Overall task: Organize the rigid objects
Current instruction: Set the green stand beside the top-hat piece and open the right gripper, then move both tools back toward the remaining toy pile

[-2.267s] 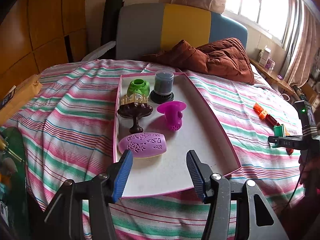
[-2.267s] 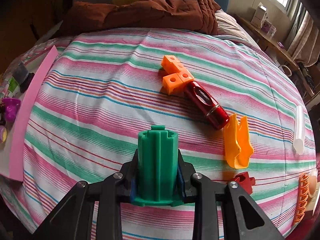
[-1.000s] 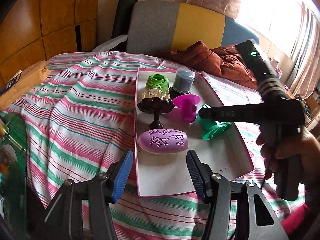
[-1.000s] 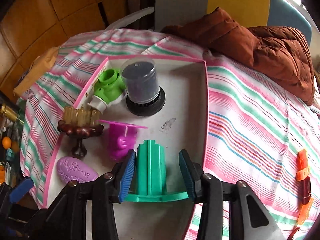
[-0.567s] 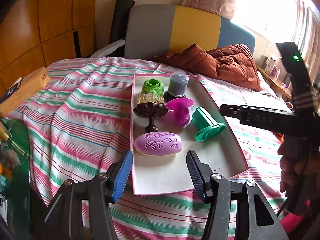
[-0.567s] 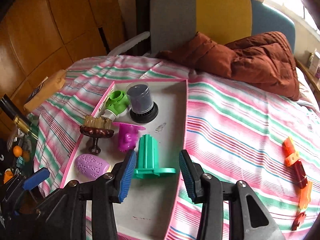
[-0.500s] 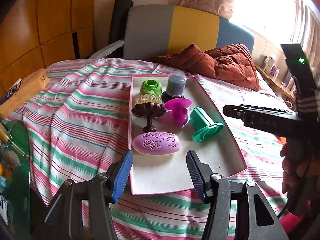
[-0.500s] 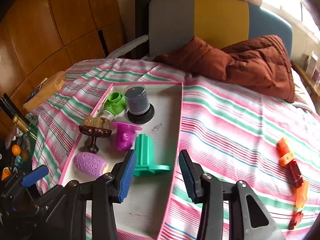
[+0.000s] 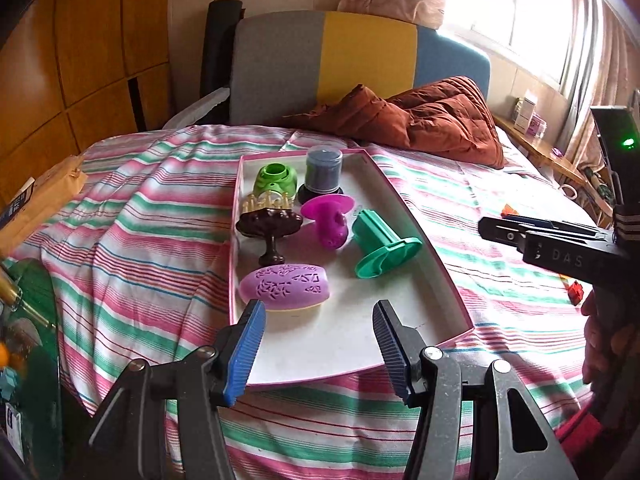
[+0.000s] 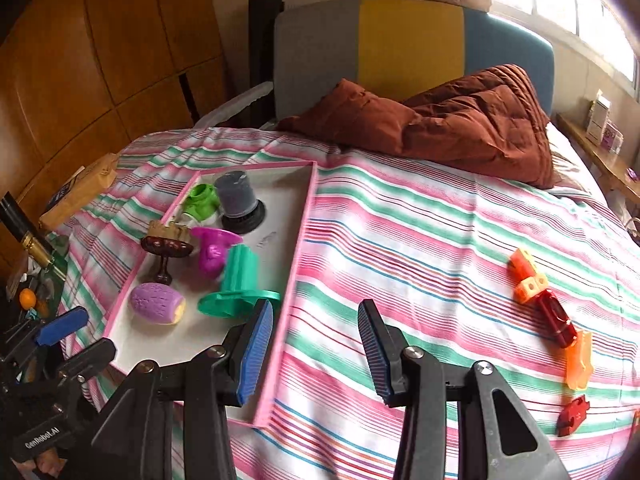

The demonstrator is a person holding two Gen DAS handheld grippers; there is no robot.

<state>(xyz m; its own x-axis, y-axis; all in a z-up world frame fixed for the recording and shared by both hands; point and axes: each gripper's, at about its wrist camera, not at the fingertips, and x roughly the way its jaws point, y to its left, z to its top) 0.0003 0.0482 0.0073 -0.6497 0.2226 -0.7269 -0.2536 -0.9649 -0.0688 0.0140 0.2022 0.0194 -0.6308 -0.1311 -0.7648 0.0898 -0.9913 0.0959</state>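
Tongs on both hands stand apart and empty: the left gripper (image 9: 318, 344) hangs over the near end of the pink-rimmed tray (image 9: 440, 276), the right gripper (image 10: 316, 344) above the striped bedspread (image 10: 420, 248) just beside the tray's edge. The green flanged piece (image 9: 380, 246) lies in the tray, close by the magenta cup (image 9: 330, 216), with the purple oval (image 9: 284, 289) nearer the left gripper.
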